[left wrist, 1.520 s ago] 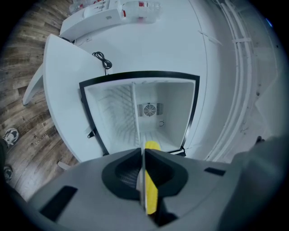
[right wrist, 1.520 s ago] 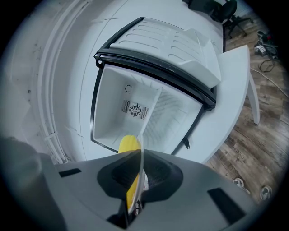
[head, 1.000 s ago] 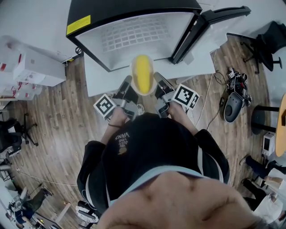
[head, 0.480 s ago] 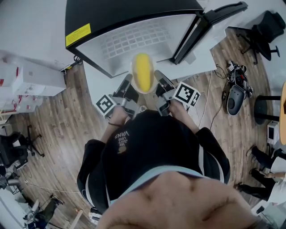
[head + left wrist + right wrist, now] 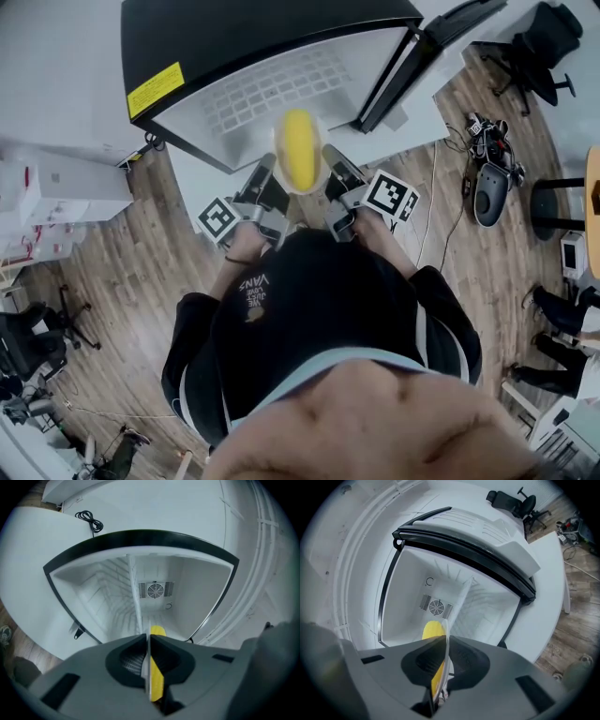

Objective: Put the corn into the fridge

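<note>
Underfoot wooden floor (image 5: 122,272), white table (image 5: 200,183) under fridge (image 5: 234,33), office chair (image 5: 548,23).

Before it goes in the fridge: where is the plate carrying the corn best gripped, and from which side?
The rim of the plate, at opposite edges: left gripper from its left, right gripper from its right. The thin rim fits between shut jaws, and two holds should keep the corn level.
</note>
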Demonstrator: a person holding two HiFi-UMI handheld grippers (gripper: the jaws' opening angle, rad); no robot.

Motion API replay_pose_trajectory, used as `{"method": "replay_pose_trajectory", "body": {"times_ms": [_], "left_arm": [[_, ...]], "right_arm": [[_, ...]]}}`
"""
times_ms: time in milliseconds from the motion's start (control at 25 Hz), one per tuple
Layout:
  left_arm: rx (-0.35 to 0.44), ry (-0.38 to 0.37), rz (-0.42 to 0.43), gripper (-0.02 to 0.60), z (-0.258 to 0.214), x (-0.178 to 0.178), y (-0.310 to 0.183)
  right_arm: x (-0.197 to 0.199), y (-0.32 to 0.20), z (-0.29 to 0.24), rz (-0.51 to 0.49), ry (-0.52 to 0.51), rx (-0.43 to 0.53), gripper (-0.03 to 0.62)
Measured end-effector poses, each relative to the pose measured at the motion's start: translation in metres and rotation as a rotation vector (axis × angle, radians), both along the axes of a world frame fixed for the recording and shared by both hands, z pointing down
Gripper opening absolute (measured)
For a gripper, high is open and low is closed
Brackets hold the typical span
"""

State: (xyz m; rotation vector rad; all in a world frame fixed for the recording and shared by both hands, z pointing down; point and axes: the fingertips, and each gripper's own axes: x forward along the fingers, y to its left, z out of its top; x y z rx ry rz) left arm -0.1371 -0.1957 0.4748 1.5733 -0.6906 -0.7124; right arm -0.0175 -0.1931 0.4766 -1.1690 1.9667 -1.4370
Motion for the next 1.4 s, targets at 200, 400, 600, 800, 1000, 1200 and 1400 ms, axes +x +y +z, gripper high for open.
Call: {"method": "replay_pose_trajectory", "body": {"times_ms": [200, 400, 600, 800, 1000, 1200, 1400], "left_arm": [[-0.008, -0.004, 0.005, 0.029, 0.003, 0.002, -0.008], [-0.001, -0.005, -0.012, 0.029, 0.000, 0.004, -0.016], [0.002, 0.002, -0.042, 0.029, -0.005, 0.008, -0.031], [0.006, 0.001, -0.072, 0.029, -0.008, 0.014, -0.048], [0.006, 0.002, -0.103, 0.029, -0.011, 0.012, -0.061], [0.008, -0.005, -0.133, 0.029, -0.012, 0.012, -0.073], [-0.007, -0.022, -0.164, 0.029, -0.010, 0.009, -0.083]], "right_arm": [[0.003, -0.008, 0.000, 0.007, 0.003, 0.001, 0.023], [0.007, -0.018, -0.001, -0.005, 0.015, -0.013, 0.023], [0.009, -0.037, -0.007, -0.038, 0.006, 0.006, 0.023], [0.015, -0.057, -0.011, -0.067, 0.010, 0.014, 0.023], [0.014, -0.073, -0.014, -0.094, 0.014, 0.020, 0.023], [0.013, -0.089, -0.015, -0.120, 0.020, 0.025, 0.023], [0.011, -0.101, -0.012, -0.140, 0.024, 0.006, 0.023]]}}
